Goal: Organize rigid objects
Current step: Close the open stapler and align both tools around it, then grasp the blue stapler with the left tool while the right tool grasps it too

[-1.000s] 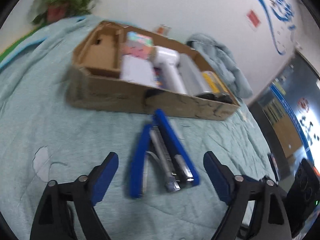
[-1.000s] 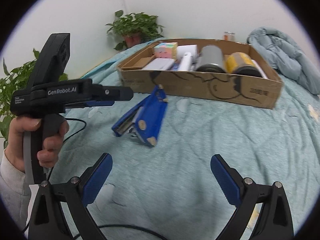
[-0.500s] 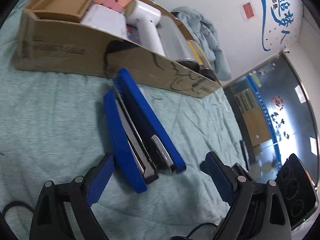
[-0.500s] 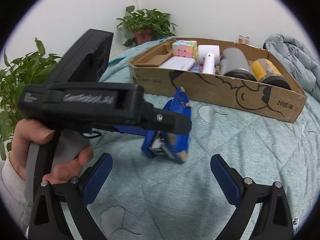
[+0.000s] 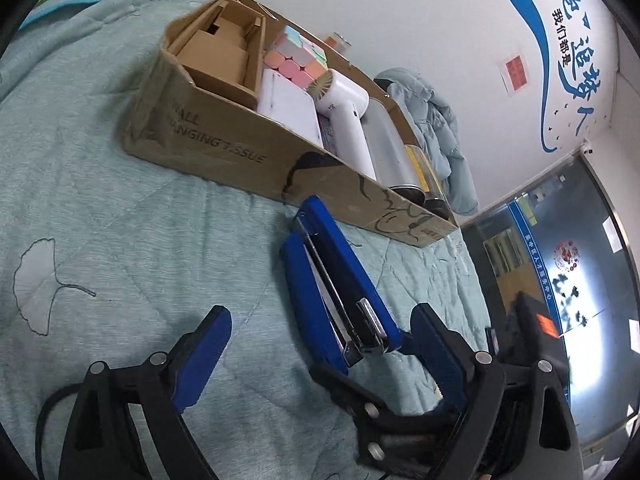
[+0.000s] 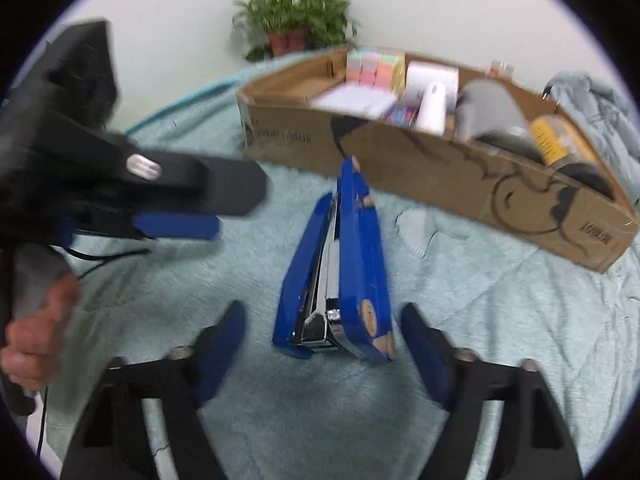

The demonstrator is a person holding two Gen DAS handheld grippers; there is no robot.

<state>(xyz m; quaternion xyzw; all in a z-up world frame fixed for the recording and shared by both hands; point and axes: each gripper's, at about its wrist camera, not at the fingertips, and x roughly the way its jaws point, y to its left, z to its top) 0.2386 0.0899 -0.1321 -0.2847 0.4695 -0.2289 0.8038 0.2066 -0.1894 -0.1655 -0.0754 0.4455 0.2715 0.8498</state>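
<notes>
**Desk:** Both grippers have closed in on the blue stapler [image 6: 340, 280] since a second ago; what stands where?

**Photographer:** Nearest, the right gripper [image 6: 322, 354] straddles the stapler's front end, its jaws having just been narrowing, pads clear of it on both sides. The stapler lies on its side on the teal quilt [image 6: 500, 320], between the fingers and the cardboard box [image 6: 440, 184] behind it.

**Desk:** And the left?

**Photographer:** The left gripper [image 5: 320, 344] stands wide apart, gripping nothing. Its own view shows the right gripper's fingers [image 5: 432, 344] crossing low at the stapler's [image 5: 340, 292] tip.

**Desk:** What differs between views?

**Photographer:** Only the right wrist view shows the hand [image 6: 36, 328] holding the left gripper, at frame left, and a potted plant [image 6: 296, 20] by the wall. The left view shows the box's [image 5: 224, 140] contents: pastel cube [image 5: 296, 56], white dryer [image 5: 344, 108], metal cylinder [image 5: 392, 148].

**Desk:** Anything unclear?

**Photographer:** The right view is motion-blurred.
</notes>
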